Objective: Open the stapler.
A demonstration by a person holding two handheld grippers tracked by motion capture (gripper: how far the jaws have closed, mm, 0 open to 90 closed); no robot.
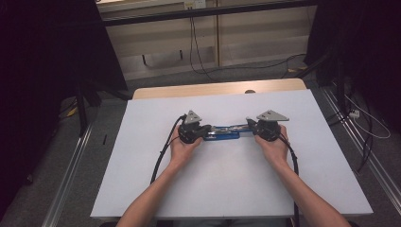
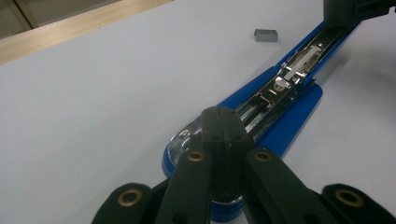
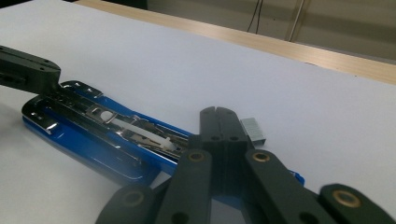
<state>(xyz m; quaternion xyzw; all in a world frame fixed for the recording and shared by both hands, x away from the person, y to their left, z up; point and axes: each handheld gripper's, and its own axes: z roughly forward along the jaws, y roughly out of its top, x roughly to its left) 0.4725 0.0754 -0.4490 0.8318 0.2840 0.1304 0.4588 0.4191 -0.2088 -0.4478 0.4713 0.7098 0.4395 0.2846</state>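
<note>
A blue plastic stapler with a chromed metal staple channel [image 1: 226,133] lies opened flat near the middle of the white-topped bench [image 1: 142,179], its long axis running left to right. The left gripper [image 1: 204,134] presses on the stapler's left end, jaws together, nothing between them. The right gripper [image 1: 249,126] bears on the right end, jaws likewise together, no object clamped. A small grey block of metal staples [image 3: 252,128] rests on the bench just beside the right jaws and the channel. Judgement: the step in hand is pinning the stapler open for reloading. To do it well, the left tips should hold the base down steadily while the right jaws part, take the block by its long sides, keep it level and seat it into the open channel without skidding the stapler.
</note>
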